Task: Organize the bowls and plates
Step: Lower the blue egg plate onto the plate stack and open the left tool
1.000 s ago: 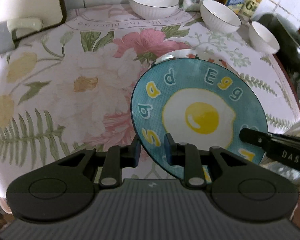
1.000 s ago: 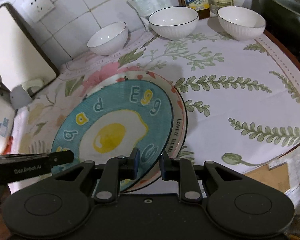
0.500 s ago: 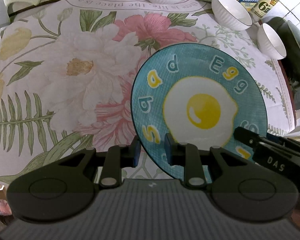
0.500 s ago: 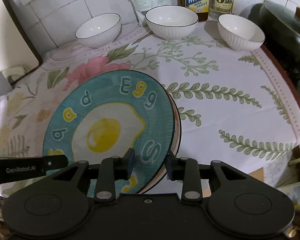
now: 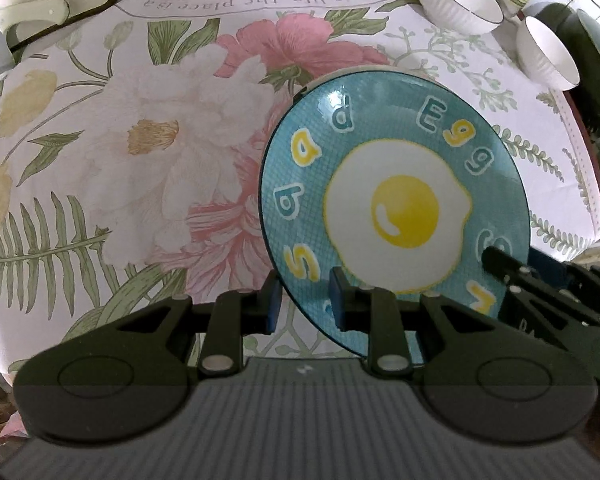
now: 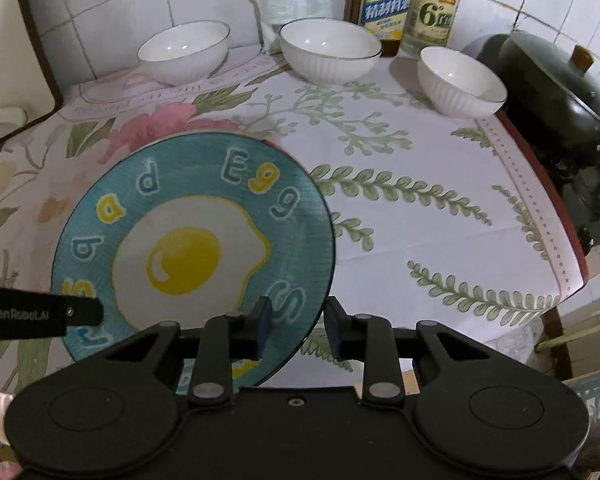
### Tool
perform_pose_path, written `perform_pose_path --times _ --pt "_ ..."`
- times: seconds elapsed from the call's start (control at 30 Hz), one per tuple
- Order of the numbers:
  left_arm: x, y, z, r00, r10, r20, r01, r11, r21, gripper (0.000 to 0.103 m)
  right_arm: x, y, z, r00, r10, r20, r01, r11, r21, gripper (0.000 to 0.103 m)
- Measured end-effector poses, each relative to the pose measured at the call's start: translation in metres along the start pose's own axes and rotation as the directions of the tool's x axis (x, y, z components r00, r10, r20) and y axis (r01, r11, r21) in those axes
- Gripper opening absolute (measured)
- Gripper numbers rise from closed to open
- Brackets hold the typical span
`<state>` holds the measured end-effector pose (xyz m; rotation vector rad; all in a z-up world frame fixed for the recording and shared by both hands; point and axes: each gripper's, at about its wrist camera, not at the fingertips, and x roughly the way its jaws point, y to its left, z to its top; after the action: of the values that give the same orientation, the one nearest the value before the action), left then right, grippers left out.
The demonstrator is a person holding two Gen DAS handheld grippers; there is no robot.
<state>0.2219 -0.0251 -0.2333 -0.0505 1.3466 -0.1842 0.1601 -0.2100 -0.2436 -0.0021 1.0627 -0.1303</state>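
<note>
Both tools straddle the egg plate's rim, jaws narrow

The left gripper points steeply down, its 2 blue-padded fingers set a narrow gap apart and straddling the near rim of the plate, one above and one beneath. Whether the pads press the rim I cannot tell. The right gripper also tilts downward, its jaws having just been closing, with the plate's right edge between them; the right pad stands clear of it. Each gripper's black fingers reach into the other's view from the side.
</note>
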Motion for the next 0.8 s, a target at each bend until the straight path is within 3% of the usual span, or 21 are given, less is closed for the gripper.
perform_pose_path --times 0.1,0.27,0.33,0.47,0.57,0.8 --pt "-0.004 -0.004 -0.002 0.999 0.034 -0.002 -0.034 0.999 0.027 0.03 0.0 0.002 0.001 0.999 -0.042 0.003 0.042 0.999 -0.019 0.037" --pt "-0.019 -0.004 -0.008 0.997 0.072 0.002 -0.072 0.996 0.06 0.039 -0.013 -0.007 0.003 1.0 -0.002 0.006 0.002 1.0 0.019 0.038" --pt "-0.028 -0.004 -0.01 0.997 0.073 0.013 -0.074 0.995 0.072 0.041 -0.023 -0.009 0.005 1.0 0.002 0.007 -0.002 1.0 0.017 0.049" --pt "-0.05 -0.008 -0.016 0.997 0.069 0.028 -0.071 0.992 0.1 0.047 -0.047 -0.017 0.007 0.999 0.036 0.028 -0.037 0.999 0.013 0.051" --pt "-0.069 -0.011 -0.019 0.997 0.06 0.043 -0.065 0.991 0.115 0.053 -0.066 -0.022 0.01 0.997 0.059 0.042 -0.059 0.998 -0.003 0.059" --pt "-0.105 -0.027 -0.023 0.993 0.079 0.086 -0.093 0.983 0.162 0.065 -0.101 -0.039 0.017 0.995 0.062 0.078 -0.059 0.998 -0.034 0.069"
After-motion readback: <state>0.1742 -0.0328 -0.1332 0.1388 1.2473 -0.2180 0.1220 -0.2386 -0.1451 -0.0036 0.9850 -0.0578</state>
